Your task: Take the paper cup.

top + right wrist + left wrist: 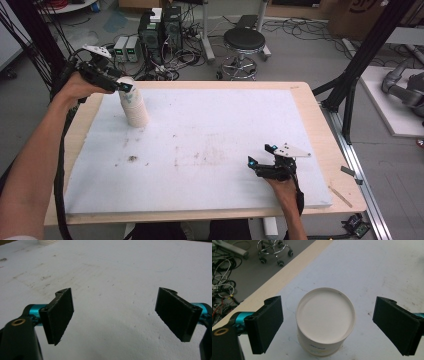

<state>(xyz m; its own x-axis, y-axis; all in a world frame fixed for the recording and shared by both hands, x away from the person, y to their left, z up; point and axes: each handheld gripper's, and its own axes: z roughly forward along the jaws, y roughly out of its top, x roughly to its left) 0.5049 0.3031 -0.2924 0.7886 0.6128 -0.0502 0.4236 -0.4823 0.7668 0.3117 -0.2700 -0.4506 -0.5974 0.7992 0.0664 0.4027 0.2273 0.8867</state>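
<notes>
**Paper cup stack stood between the left jaws, ungripped**

Paper cup stack [325, 322] stood upside down near the far left corner of the white foam board [215, 145], its axis vertical. The left gripper [327, 325] hung over it, jaws spread on either side with clear gaps, pads not touching. The board's left edge lay close beside the stack; open board stretched to its right. The right gripper [264, 159], well apart from the stack, rested open and empty.
</notes>
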